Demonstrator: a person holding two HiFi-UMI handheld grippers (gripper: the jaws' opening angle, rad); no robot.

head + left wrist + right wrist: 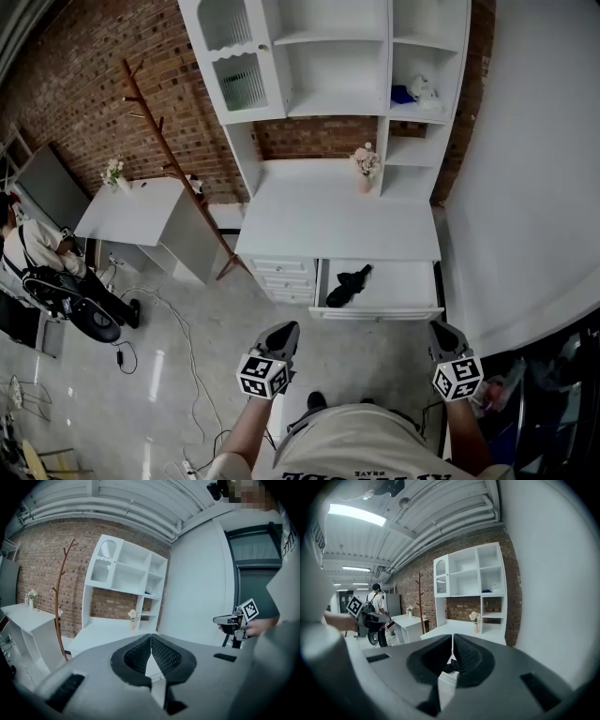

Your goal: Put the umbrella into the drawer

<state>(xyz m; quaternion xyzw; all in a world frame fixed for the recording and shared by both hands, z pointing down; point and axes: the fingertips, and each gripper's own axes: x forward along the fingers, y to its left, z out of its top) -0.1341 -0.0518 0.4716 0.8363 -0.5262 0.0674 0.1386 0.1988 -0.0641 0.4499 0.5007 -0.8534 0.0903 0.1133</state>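
So the black umbrella (349,286) lies inside the open drawer (412,279), under the front edge of the bench (328,220) near its right corner. I'd call the putting-in part done. My left tongs (282,335) and right tongs (444,335) are both pinched closed on nothing and held well back, clear of the drawer front. Probably just a push shut left.

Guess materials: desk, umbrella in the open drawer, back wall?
Desk: likely painted wood or laminate board; uniform matte white, crisp panel edges. Umbrella: black fabric, seemingly; limp, crumpled folds. Back wall: exposed red brick, visible mortar lines.
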